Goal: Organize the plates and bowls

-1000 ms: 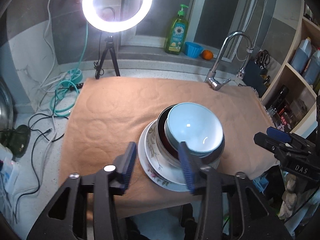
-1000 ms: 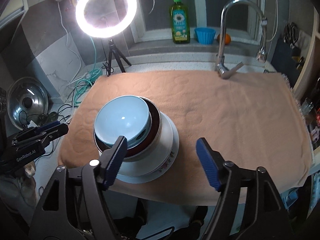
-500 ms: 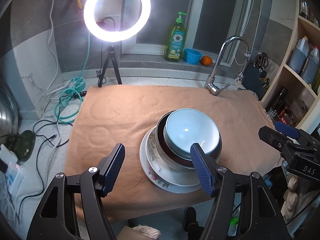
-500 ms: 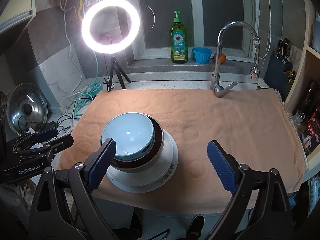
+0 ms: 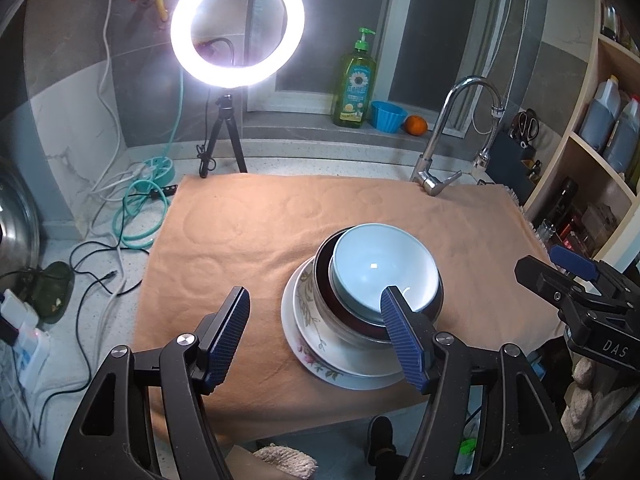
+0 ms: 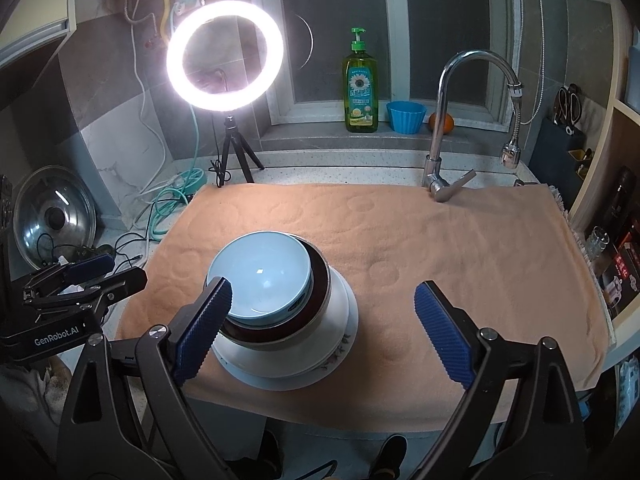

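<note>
Stack at lower centre of frame on orange towel (image 5: pixel 248 232) covering surface: light blue bowl (image 5: pixel 384 270) nested in dark-rimmed bowl (image 5: pixel 324 280), both on floral plate (image 5: pixel 308 332).
Left hand-held gripper (image 5: pixel 316 334): jaws wide, nothing between pads, just been opening. Right pad overlaps blue bowl rim in view; contact cannot be told.
Right hand-held gripper (image 6: pixel 324 330): jaws very wide, empty, stack partly between pads, no pad pressing.
Ring light (image 6: pixel 225 58) upper left. Faucet (image 6: pixel 448 120) upper right.

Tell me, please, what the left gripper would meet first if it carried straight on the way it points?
Probably the towel, just left of the plate. The open left gripper aims down at bare cloth between its fingers, though its right finger overlaps the blue bowl and depth is unclear.
</note>
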Demonstrator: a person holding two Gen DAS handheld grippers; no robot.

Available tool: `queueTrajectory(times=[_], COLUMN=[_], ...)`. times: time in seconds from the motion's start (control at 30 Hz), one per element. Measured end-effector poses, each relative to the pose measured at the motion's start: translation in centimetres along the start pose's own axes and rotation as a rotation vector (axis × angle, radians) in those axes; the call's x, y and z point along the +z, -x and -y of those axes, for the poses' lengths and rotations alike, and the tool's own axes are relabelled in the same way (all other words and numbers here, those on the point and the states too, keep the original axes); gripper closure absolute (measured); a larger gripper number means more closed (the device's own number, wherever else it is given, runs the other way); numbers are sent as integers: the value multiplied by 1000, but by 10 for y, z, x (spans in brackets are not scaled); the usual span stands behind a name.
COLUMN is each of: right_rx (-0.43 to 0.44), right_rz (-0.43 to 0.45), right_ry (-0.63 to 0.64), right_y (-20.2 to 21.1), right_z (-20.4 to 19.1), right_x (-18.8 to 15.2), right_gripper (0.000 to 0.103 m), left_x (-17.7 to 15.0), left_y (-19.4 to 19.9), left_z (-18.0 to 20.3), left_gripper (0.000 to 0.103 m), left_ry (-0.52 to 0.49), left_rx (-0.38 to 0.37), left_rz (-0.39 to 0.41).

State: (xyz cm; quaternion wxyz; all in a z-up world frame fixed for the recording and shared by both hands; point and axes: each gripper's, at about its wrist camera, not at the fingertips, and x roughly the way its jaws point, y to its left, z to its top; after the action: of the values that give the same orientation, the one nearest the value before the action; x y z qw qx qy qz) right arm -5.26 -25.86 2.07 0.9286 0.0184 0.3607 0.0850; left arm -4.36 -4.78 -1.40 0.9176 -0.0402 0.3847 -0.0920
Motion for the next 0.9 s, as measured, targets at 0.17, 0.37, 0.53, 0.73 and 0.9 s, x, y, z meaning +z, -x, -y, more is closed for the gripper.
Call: queueTrajectory(times=[0.17,0.37,0.53,0.73,0.9], right_rx=[-3,1,1,3,3], right_rz=[1,-1,-3,-4,-5], right_ry=[-2,-2,-1,-3,-4], right_y=[0,0,-1,-1,-2], right_z=[0,0,1,1,1], right_x=[0,1,0,0,0], right_gripper=[8,8,8,8,8], left_x=[0,1,2,2,2], left_y=[0,-1,-1,-1,-1], left_z=[2,3,3,3,3], left_gripper=[35,35,35,35,35], left_ry=[-5,-7,-10,-9,-9], left_rx=[-1,2,3,3,4], left_rz=[1,-2,-1,0,-1])
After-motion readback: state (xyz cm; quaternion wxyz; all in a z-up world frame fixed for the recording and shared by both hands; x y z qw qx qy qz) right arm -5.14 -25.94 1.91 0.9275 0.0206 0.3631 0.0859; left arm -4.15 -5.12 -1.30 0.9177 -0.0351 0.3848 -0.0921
